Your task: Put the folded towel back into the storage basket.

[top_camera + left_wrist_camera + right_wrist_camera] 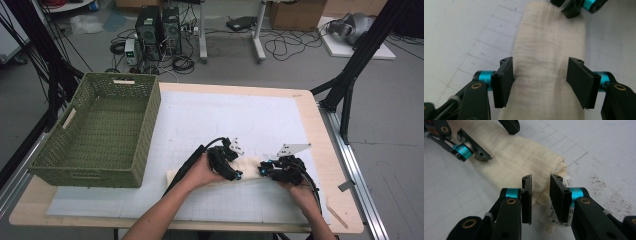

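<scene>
high view: a rolled cream cloth [248, 164] lay on the white gridded mat [200, 120] of the tabletop [320, 150], in the lower centre of the frame. the left gripper [235, 170] sat at the left part of the roll and the right gripper [265, 170] at its right end, each held by a hand entering from the bottom edge. a green woven basket [145, 125] stood in the left half of the frame, well apart from the cloth.

left gripper view: the cloth [549, 62] ran from the bottom centre to the top of the frame. the left gripper [540, 76] had its jaws apart, one on each side of the roll. the left jaw stood at the cloth's edge, the right jaw just beside the other edge; no clamping was visible. the right gripper [579, 6] appeared at the top right, on the far end of the roll.

right gripper view: the cloth [519, 155] ran from the upper left down to the centre of the frame. the right gripper [541, 185] had its jaws close together, clamped on the end of the roll. a printed label [556, 216] hung from that end, behind the right jaw. the left gripper [489, 135] appeared at the upper left, jaws straddling the roll.
</scene>
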### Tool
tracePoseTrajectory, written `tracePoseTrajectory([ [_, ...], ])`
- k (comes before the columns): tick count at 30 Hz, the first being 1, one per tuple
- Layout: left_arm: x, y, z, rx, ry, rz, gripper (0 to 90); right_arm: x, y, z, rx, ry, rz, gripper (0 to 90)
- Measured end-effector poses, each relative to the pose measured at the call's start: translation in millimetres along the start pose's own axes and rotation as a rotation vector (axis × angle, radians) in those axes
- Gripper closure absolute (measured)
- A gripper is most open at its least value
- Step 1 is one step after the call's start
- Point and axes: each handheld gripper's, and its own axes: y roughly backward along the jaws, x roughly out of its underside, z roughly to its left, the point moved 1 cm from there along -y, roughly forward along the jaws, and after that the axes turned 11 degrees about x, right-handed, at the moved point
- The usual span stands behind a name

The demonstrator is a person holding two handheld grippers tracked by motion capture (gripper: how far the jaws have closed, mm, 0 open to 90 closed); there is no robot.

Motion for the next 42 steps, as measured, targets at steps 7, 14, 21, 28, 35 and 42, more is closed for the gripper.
tracePoseTrajectory([
  [7,3.0,2.3,0.3,0.039,0.005,0.010,35.1,0.8,0.2,0.1,0.000,0.001,0.000,71.9],
  [14,7.4,5.2,0.6,0.081,0.014,0.015,30.6,0.5,-0.6,0.7,0.000,0.004,0.003,72.0],
  [21,8.3,2.5,-1.7,0.088,0.009,0.021,22.8,0.3,-0.8,1.1,0.000,0.003,0.004,72.0],
  [28,7.7,-2.0,-7.8,0.013,-0.054,0.057,26.0,0.2,-0.4,0.8,0.002,0.006,-0.001,71.7],
  [35,7.8,-2.5,-8.3,-0.002,-0.057,0.054,27.8,0.2,3.2,-0.2,0.007,-0.002,-0.016,70.8],
  [42,9.5,3.5,0.8,-0.016,-0.038,0.021,50.5,0.0,8.3,-2.5,0.014,-0.013,-0.040,70.1],
])
